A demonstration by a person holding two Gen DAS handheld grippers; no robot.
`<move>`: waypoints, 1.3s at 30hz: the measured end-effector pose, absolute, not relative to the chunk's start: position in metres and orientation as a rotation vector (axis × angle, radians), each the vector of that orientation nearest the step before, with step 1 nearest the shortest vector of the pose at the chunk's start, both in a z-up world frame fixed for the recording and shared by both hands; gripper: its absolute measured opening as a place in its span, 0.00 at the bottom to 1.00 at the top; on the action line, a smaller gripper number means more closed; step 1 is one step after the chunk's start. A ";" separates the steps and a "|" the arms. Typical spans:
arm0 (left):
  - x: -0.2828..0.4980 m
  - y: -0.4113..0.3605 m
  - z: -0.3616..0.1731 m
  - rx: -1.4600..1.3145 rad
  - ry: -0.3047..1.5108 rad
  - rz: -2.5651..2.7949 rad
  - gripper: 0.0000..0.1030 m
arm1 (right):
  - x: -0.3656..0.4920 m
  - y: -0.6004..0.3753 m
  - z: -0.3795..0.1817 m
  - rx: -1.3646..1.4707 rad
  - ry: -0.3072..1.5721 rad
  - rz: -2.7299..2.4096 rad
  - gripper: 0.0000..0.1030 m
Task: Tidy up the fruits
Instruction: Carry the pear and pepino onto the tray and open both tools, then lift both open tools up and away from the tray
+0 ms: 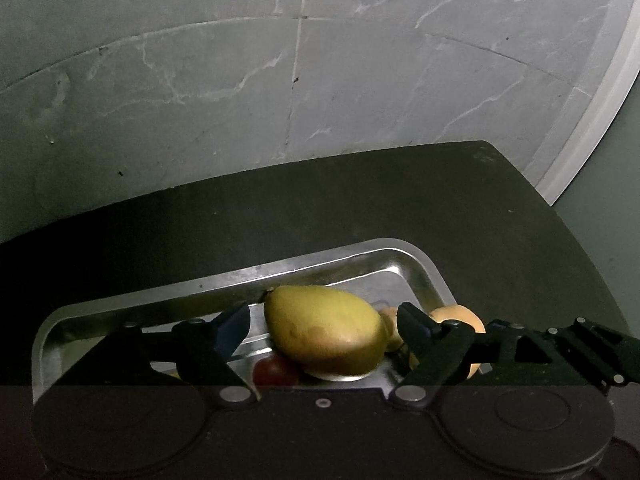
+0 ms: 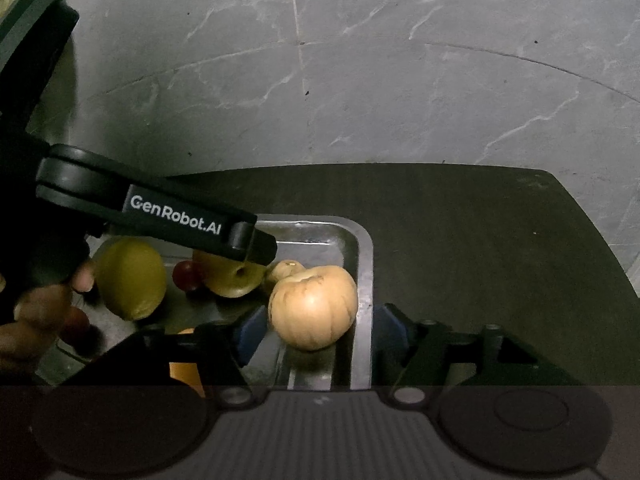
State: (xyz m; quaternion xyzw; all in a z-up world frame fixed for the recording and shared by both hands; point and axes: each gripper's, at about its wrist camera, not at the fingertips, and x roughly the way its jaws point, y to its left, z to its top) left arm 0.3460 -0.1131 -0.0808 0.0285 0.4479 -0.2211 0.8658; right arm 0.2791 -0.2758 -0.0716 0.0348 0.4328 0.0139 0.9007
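Steel is what catches the light first from my left wrist: a shallow metal tray point(image 1: 132, 300) on a dark tabletop point(image 1: 360, 208), with grey marbled floor tiles point(image 1: 240, 80) beyond. My left gripper point(image 1: 324, 328) stands with its jaws wide apart, one on either side of a yellow-green mango point(image 1: 324, 328) lying in the tray; neither blue-padded fingertip touches the fruit. Tucked under the mango's near side is a small dark red fruit point(image 1: 274, 370) (a grape or cherry, I cannot tell which). Past my right-hand finger sits a pale orange pumpkin-shaped fruit point(image 1: 460, 316), and part of my other tool's black linkage shows at the far right.

From my right wrist, the same tray's corner point(image 2: 362, 248) shows, with the pale orange fruit point(image 2: 314, 306) resting against its right wall. My right gripper point(image 2: 316, 334) is spread open around it, the left pad inside the tray and the right pad outside the rim, not pressing the fruit. Further left lie the mango point(image 2: 132, 284), the small red fruit point(image 2: 186, 276) and a yellow-green apple-like fruit point(image 2: 234, 278), half covered by my left gripper's black body point(image 2: 176, 216), which my hand point(image 2: 36, 316) holds.
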 end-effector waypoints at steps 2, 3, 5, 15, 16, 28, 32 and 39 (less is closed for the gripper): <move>0.345 -0.113 -0.080 0.058 0.935 -0.462 0.82 | 0.279 -0.276 -0.071 0.072 0.894 0.028 0.70; 0.345 -0.113 -0.079 0.058 0.933 -0.461 0.82 | 0.279 -0.276 -0.070 0.072 0.893 0.027 0.70; 0.344 -0.112 -0.079 0.058 0.930 -0.461 0.82 | 0.278 -0.276 -0.069 0.073 0.890 0.028 0.73; 0.338 -0.111 -0.070 0.056 0.909 -0.455 0.85 | 0.275 -0.278 -0.063 0.081 0.870 0.006 0.86; 0.337 -0.111 -0.069 0.055 0.906 -0.453 0.89 | 0.275 -0.278 -0.062 0.082 0.867 0.004 0.87; 0.331 -0.104 -0.056 0.048 0.868 -0.451 0.94 | 0.272 -0.277 -0.051 0.096 0.834 -0.023 0.97; 0.330 -0.100 -0.053 0.050 0.861 -0.445 0.94 | 0.272 -0.276 -0.048 0.100 0.826 -0.035 0.98; 0.327 -0.088 -0.048 0.040 0.845 -0.423 0.96 | 0.268 -0.271 -0.043 0.098 0.814 -0.047 0.99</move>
